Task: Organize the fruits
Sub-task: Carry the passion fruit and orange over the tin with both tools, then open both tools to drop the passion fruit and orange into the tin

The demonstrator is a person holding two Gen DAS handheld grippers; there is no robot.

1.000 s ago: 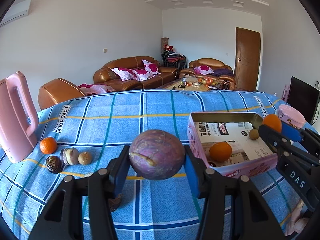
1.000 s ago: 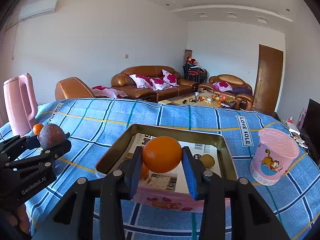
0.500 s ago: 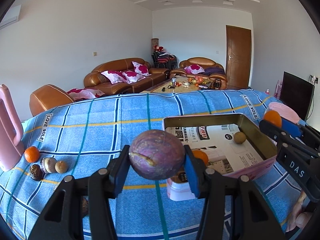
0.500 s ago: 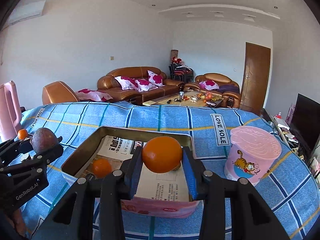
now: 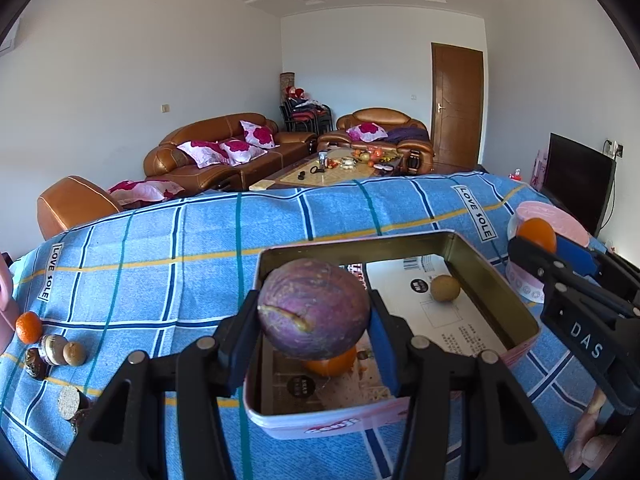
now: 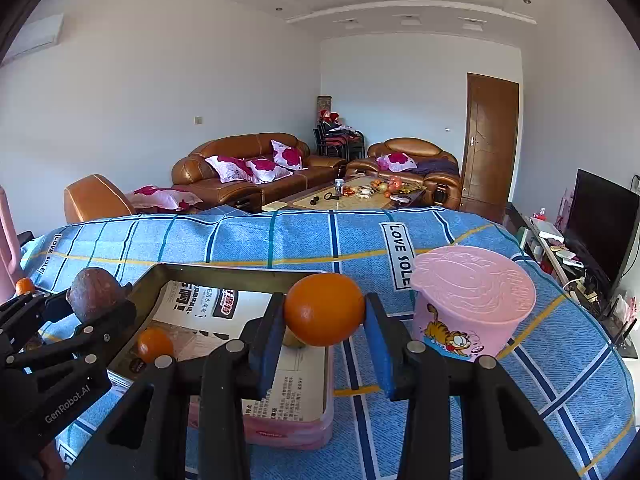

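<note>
My left gripper (image 5: 314, 320) is shut on a purple passion fruit (image 5: 314, 314) and holds it above the near left part of the pink tin box (image 5: 524, 320). Inside the box lie an orange (image 5: 332, 364) and a small brown fruit (image 5: 445, 288). My right gripper (image 6: 325, 316) is shut on an orange (image 6: 325, 309) above the box's right edge (image 6: 328, 364). The left gripper and its fruit (image 6: 94, 294) show at the left of the right wrist view; the right gripper's orange (image 5: 536, 234) shows at the right of the left wrist view.
On the blue checked cloth at the left lie a small orange (image 5: 28, 326), a small brown fruit (image 5: 74, 354) and other small round items (image 5: 52, 348). A pink lidded cup (image 6: 472, 300) stands right of the box. A pink jug (image 6: 6, 236) stands far left.
Both grippers have moved right with their fruits. The left gripper now hangs over the box; the right one has shifted to the box's right edge, near the pink cup.
</note>
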